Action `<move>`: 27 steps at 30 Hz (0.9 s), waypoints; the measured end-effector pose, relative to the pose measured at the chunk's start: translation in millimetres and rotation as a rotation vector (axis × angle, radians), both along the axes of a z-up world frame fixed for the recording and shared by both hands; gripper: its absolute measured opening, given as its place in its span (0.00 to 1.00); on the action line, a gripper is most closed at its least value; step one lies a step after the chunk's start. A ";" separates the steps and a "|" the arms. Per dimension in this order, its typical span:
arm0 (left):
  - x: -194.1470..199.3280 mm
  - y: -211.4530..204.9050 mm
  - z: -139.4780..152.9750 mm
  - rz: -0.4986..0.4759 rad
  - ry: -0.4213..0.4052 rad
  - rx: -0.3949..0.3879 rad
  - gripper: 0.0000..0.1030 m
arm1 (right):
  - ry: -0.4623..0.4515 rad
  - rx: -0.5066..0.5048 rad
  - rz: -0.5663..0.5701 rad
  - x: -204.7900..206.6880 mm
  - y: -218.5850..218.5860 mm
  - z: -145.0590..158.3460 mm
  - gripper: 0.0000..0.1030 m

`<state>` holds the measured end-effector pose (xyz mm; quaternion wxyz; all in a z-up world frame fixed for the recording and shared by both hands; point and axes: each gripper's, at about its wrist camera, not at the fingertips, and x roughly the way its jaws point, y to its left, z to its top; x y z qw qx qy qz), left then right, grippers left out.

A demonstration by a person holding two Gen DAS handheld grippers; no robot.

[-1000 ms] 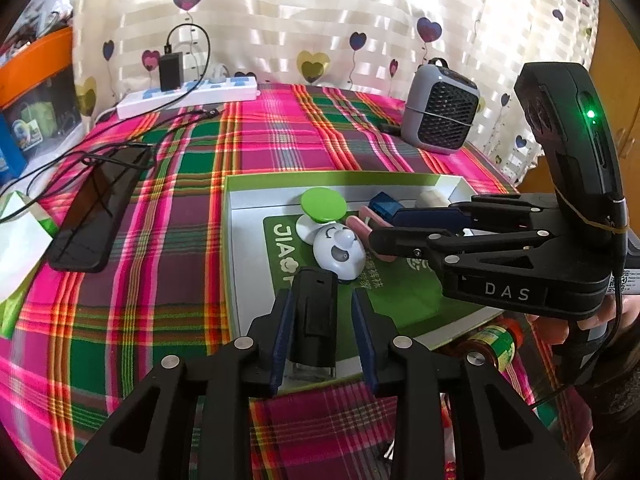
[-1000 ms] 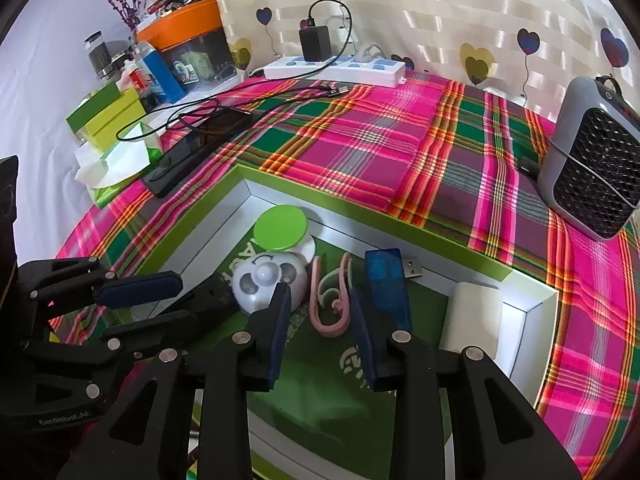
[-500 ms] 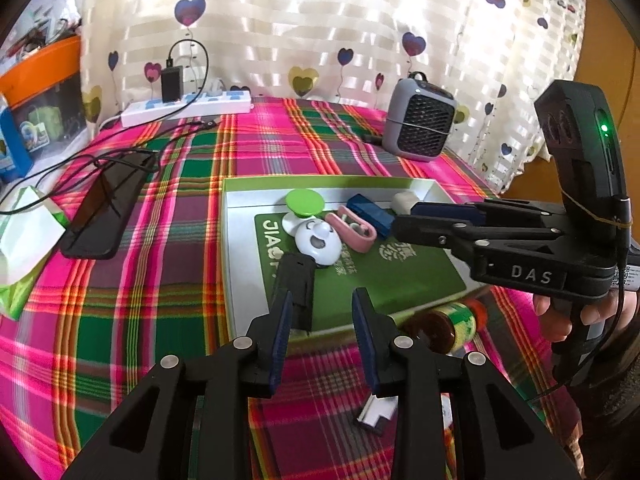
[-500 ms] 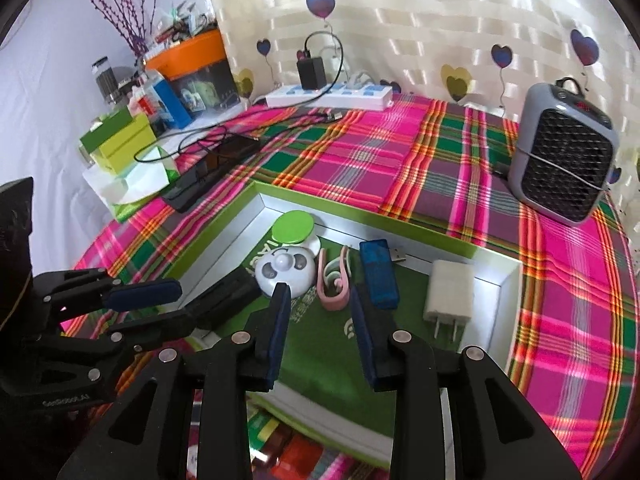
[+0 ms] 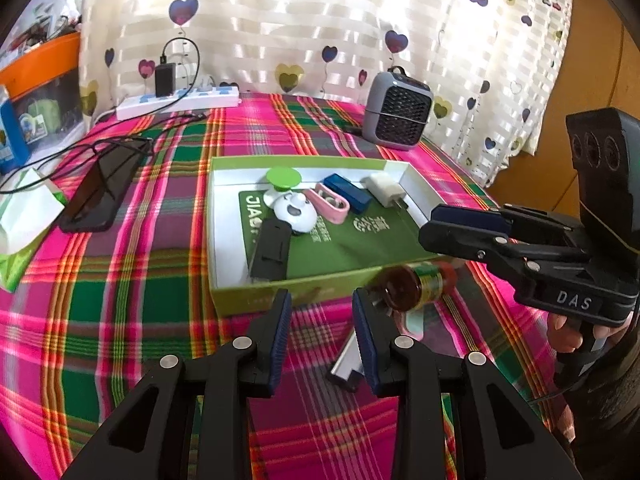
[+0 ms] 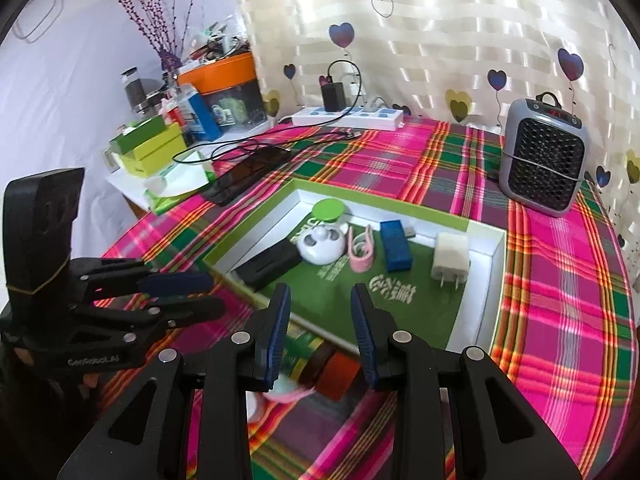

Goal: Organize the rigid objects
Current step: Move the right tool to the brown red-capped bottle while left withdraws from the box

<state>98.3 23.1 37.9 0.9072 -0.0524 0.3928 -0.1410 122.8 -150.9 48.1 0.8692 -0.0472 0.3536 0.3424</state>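
Observation:
A green-rimmed box [image 5: 224,240] [image 6: 486,280] on the plaid cloth holds a black block [image 5: 272,254] [image 6: 268,264], a white round toy [image 5: 294,212] [image 6: 322,246], a green disc [image 5: 284,178] [image 6: 328,209], a pink clip [image 5: 330,206] [image 6: 360,250], a blue stick [image 5: 348,198] [image 6: 395,250] and a white charger plug [image 5: 386,194] [image 6: 450,260]. My left gripper [image 5: 320,328] is open and empty, just in front of the box. My right gripper [image 6: 320,328] is open and empty above a brown bottle [image 5: 416,284] [image 6: 320,368] that lies by the box's near edge. A silver-black piece [image 5: 348,364] lies on the cloth.
A grey heater [image 5: 398,112] [image 6: 544,160] stands behind the box. A black phone [image 5: 102,192] [image 6: 244,178] with cables, a power strip [image 5: 178,102] [image 6: 348,118] and a tissue pack [image 5: 24,220] lie at the left. Boxes and clutter [image 6: 192,116] stand beyond the table edge.
My left gripper let go of the black block in the box and pulled back to the box's front. My right gripper also drew back out of the box. Both stay open.

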 end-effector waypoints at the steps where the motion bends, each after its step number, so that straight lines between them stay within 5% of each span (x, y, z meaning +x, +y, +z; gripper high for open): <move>1: -1.9 -0.4 -0.4 -0.002 0.000 0.000 0.30 | -0.003 -0.001 0.001 -2.9 -0.4 -1.2 0.37; 9: -12.0 -1.0 -1.6 -0.008 0.002 -0.012 0.30 | -0.027 -0.006 0.039 -17.0 -4.1 -5.4 0.44; 27: -25.2 -4.2 -7.2 -0.016 0.017 -0.016 0.30 | -0.133 -0.211 0.085 -33.9 17.0 -21.5 0.44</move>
